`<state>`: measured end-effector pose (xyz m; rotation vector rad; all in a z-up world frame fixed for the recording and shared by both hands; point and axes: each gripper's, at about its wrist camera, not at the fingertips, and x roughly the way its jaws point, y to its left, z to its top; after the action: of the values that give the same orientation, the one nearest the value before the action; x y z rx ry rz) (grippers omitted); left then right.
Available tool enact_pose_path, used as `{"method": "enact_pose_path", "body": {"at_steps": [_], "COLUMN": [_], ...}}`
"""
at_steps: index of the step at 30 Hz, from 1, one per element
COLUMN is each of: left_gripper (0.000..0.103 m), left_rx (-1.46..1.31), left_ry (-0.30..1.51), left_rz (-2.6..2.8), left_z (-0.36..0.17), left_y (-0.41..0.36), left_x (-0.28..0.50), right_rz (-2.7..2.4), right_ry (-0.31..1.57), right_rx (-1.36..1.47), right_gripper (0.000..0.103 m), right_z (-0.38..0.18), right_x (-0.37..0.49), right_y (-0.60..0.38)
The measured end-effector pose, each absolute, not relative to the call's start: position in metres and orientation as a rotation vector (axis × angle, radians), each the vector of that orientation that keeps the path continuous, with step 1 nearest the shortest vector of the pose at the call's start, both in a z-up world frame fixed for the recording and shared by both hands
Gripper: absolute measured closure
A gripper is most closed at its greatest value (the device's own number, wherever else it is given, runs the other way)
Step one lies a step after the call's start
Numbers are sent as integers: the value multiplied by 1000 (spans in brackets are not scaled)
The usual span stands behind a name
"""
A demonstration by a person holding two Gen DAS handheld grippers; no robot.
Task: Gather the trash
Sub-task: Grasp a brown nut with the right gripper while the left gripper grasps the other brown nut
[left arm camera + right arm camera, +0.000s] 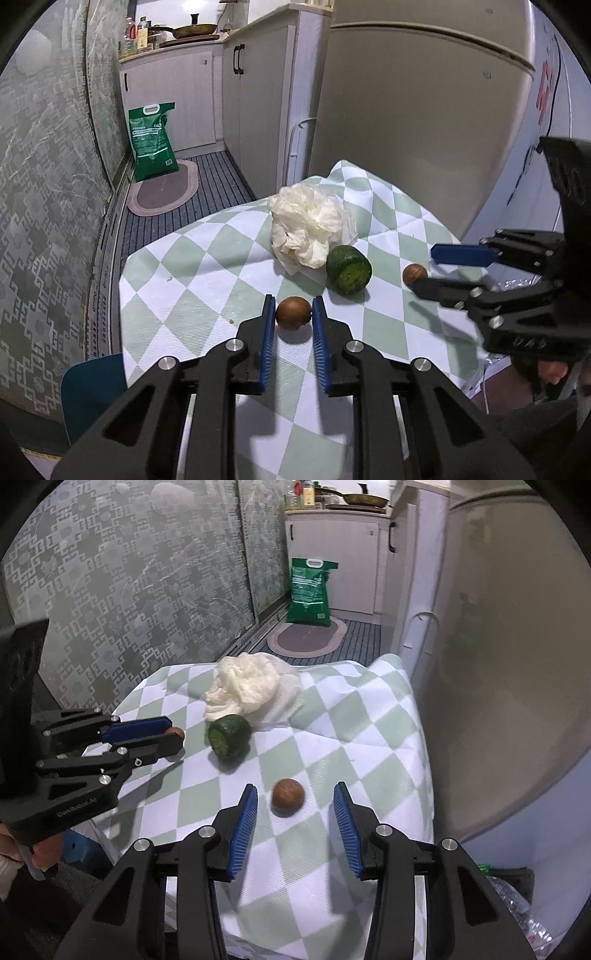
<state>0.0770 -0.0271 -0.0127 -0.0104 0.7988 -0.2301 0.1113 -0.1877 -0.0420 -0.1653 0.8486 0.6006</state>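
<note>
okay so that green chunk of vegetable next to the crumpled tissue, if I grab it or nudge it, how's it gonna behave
The green vegetable chunk looks round-sided and lies on its side, so a nudge would probably roll it. It seems solid, likely firm and heavier than the crumpled tissue it appears to touch. Its rind looks smooth, so it may slip in a shallow grip.

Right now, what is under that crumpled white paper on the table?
The crumpled white paper lies on the green-checked tablecloth, touching the green fruit piece in front. Whether anything is hidden beneath the wad cannot be seen.
</note>
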Motion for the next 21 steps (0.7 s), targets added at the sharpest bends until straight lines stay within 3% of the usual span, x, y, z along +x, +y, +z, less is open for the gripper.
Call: {"method": "enact_pose_path", "body": {"at_steps": [5, 8, 21], "left_gripper": [81, 81, 81], "left_rx": [-62, -68, -142], "left_ry": [771, 765, 698], "left_rz": [-245, -254, -224], "left_z": [-2, 2, 27], "left_y": [-22, -22, 8], "left_x": [73, 68, 50], "right_rz": [566, 556, 623], "right_ry": [835, 840, 795], "right_rx": [-228, -215, -190], "right_gripper": [62, 82, 83], "right_z": [-48, -48, -20], "right_x": [114, 115, 103], "right_y": [-174, -175, -161]}}
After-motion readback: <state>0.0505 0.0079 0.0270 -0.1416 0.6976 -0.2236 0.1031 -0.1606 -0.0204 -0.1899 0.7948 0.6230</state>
